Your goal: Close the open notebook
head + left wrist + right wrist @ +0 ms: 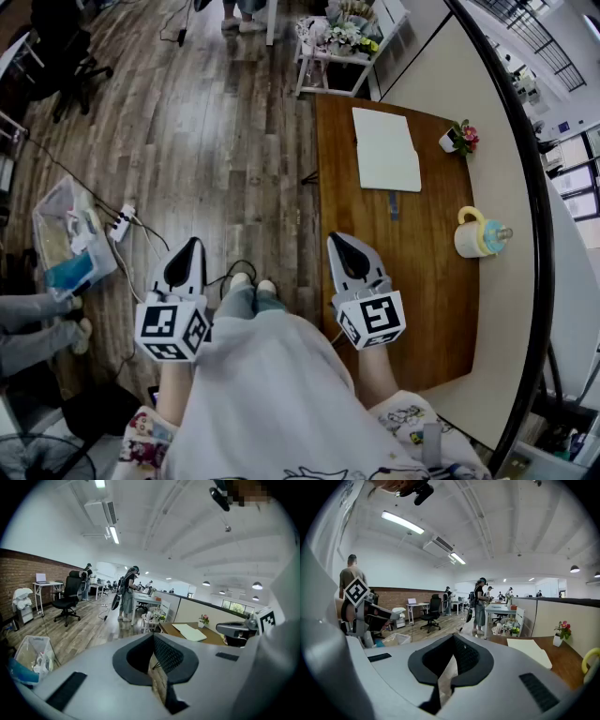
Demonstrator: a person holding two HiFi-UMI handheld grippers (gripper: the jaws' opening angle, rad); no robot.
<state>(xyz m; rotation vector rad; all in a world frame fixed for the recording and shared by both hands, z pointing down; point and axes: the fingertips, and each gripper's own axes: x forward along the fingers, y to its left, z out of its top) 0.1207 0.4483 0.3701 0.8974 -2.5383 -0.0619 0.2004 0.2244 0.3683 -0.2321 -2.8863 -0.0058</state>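
well, the jaws of the left gripper (190, 247) are clenched tip to tip. the left gripper view shows only the two dark pads (168, 656) pressed together, with nothing between them. the jaws of the right gripper (341, 246) are closed in the same way and also hold nothing.

in the head view the two grippers are level with each other, the left one at 9 o'clock of the right one. both point toward 12 o'clock and a little downward. the left gripper hangs over the wooden floor (206, 122), and the right gripper over the near left part of the brown desk (427, 300).

the notebook (386, 150) lies flat on the far part of the desk, between 12 and 1 o'clock from the right gripper and well apart from both grippers. it shows a plain white surface upward, and i cannot tell if this is a page or a cover. a short dark strap (394, 204) lies on the desk at 6 o'clock of the notebook, just at its near edge.

a small flower pot (459, 138) stands near the notebook at 3 o'clock. a cream cup (476, 234) with a yellow handle stands at 5 o'clock of the notebook, close to the right edge of the desk.

on the floor, at about 10 o'clock of the left gripper, there is a power strip (120, 221), and beside it a plastic bin (66, 239). a white stand (333, 47) with flowers is at 12 o'clock, beyond the far end of the desk.
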